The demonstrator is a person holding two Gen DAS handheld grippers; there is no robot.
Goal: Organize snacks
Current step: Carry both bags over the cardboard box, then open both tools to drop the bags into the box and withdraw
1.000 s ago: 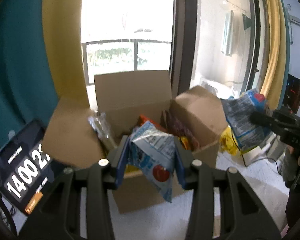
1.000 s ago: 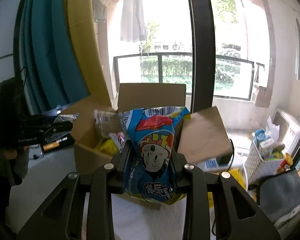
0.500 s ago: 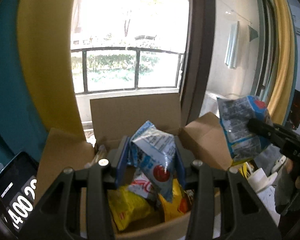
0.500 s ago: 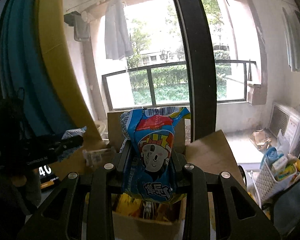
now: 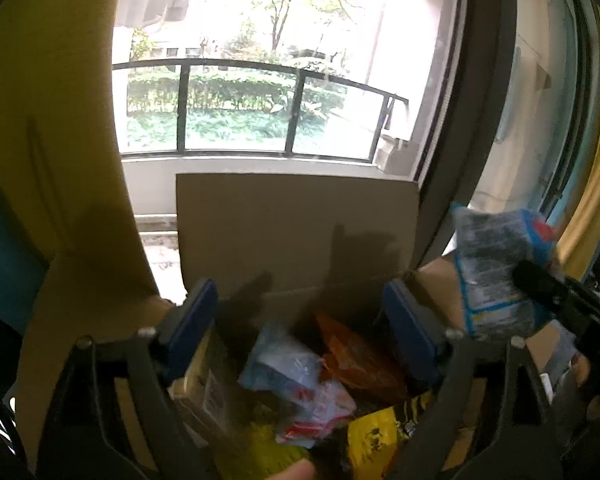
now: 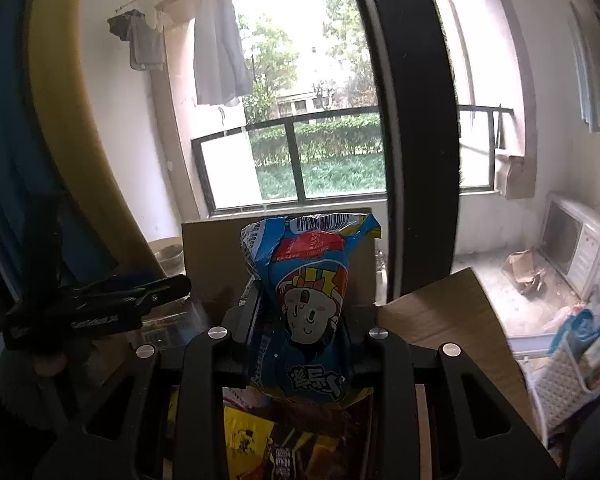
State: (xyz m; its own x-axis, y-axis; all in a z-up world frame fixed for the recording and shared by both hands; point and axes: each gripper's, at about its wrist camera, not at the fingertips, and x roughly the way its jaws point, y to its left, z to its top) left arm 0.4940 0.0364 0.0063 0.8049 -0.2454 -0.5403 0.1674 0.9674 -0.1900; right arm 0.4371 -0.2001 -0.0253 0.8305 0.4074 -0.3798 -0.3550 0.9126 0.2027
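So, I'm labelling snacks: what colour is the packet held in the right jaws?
Mainly blue, with a cartoon face and a red patch; the snack packet shows best in the right wrist view.

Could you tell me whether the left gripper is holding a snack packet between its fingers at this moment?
No, the left gripper stands open, its jaws having just spread, with nothing between them; a pale blue packet lies below in the cardboard box.

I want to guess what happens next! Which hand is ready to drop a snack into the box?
Right, probably. The right tongs are shut on the blue cartoon snack bag above the cardboard box. The left tongs have just opened and hold nothing; a blue and white packet lies in the box below.
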